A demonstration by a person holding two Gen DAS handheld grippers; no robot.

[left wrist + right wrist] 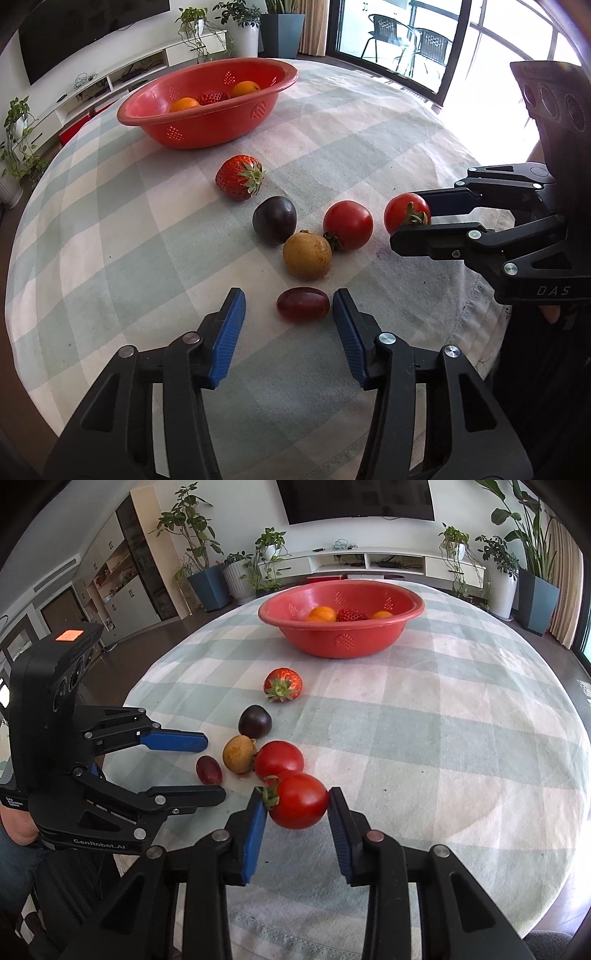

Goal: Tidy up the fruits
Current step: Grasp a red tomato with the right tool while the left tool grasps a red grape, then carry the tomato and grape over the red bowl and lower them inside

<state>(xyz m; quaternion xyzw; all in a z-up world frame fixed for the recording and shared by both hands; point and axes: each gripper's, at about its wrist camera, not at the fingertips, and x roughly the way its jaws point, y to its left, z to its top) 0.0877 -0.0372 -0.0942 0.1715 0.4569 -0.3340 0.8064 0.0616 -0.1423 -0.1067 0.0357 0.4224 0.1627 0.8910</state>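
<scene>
The small, smooth red cherry tomato (299,800) could squirt out sideways when lifted, since the right gripper (297,812) pinches it only at its rounded ends with the very tips of its blue ribbed pads (255,827), and it sits touching a second red cherry tomato (279,759) that a slip would knock rolling across the table (443,757) with its pale green and white checked cloth. The right gripper is closed on that tomato, both pads pressing it, near the table's front edge. The left gripper (289,321) is partly open and straddles the small, oval dark red grape (303,304): one pad sits just beside or touching the grape's end, the other stands clear, so nothing is held yet. A lopsided closing would likely shove the grape along the cloth instead of trapping it, or nudge the round tan-brown longan (307,255) just beyond it. A hard squeeze could also burst the soft grape. Further toward the table's middle lie a round dark purple plum-like fruit (274,220) and a red strawberry (239,177); the red plastic perforated basket (192,127), already holding oranges and a strawberry, stands toward the far edge.
</scene>
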